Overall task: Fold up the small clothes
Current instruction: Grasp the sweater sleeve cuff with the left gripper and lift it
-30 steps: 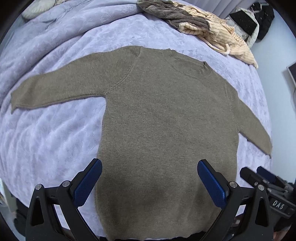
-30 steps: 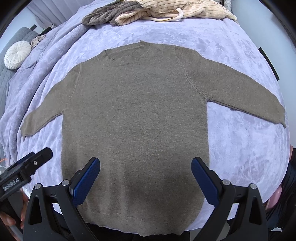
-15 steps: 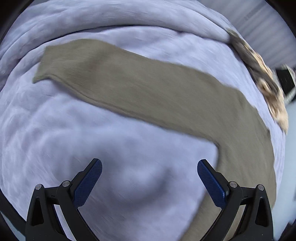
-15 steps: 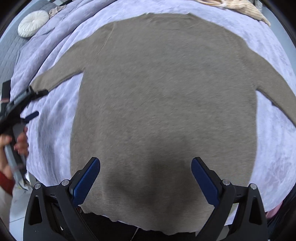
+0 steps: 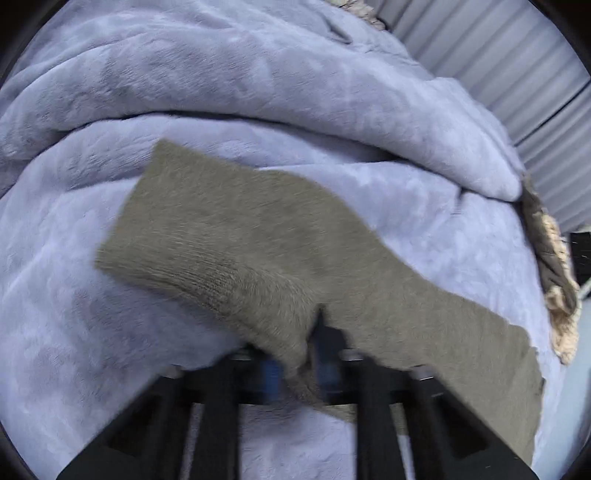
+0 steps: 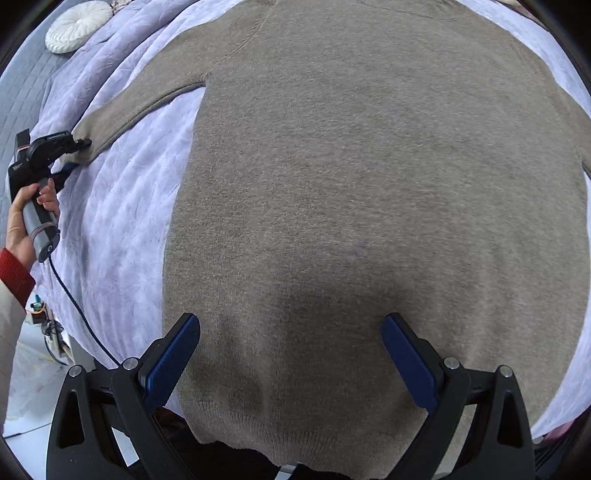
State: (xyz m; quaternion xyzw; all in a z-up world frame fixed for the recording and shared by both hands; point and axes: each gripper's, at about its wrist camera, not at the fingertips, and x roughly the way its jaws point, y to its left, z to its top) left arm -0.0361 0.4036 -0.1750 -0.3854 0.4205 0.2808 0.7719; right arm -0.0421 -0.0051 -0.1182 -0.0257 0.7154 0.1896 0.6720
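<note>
An olive-brown knit sweater (image 6: 369, 184) lies flat, front down the lavender blanket, hem toward me. Its left sleeve (image 5: 229, 229) stretches across the left wrist view. My left gripper (image 5: 299, 365) is shut on the lower edge of that sleeve near the cuff; the cloth bunches between its blue pads. The same gripper (image 6: 55, 147) shows at the sleeve's cuff in the right wrist view. My right gripper (image 6: 291, 358) is open and empty, hovering over the sweater's lower body.
The lavender plush blanket (image 5: 258, 74) covers the bed and bunches into a thick fold behind the sleeve. A pile of tan and brown clothes (image 5: 554, 266) lies at the right. A white round cushion (image 6: 77, 26) sits at the far left.
My left gripper moved left to the sleeve's cuff end and shut on it. My right gripper moved closer over the sweater's body and stayed open.
</note>
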